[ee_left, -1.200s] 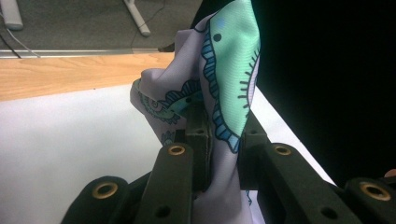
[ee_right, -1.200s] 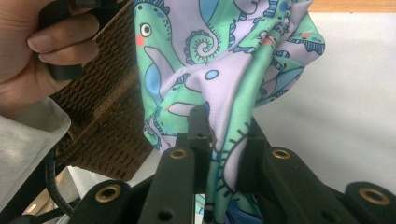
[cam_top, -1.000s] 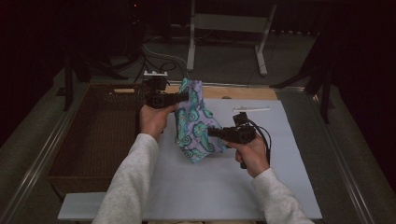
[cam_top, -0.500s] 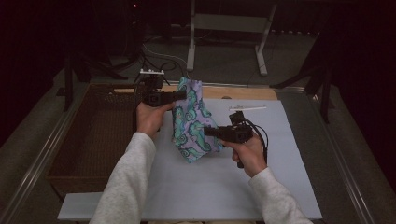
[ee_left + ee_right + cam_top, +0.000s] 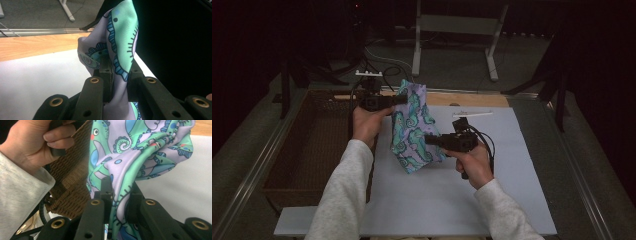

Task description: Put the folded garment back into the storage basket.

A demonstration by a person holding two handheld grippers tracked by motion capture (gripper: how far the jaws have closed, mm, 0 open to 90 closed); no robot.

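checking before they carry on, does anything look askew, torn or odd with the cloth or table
Nothing stands out. The patterned cloth hangs bunched but whole between the left gripper and right gripper, both shut on it above the white board.

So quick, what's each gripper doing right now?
Left gripper: closed on the patterned cloth, near its top edge.
Right gripper: closed on the same cloth, lower down.
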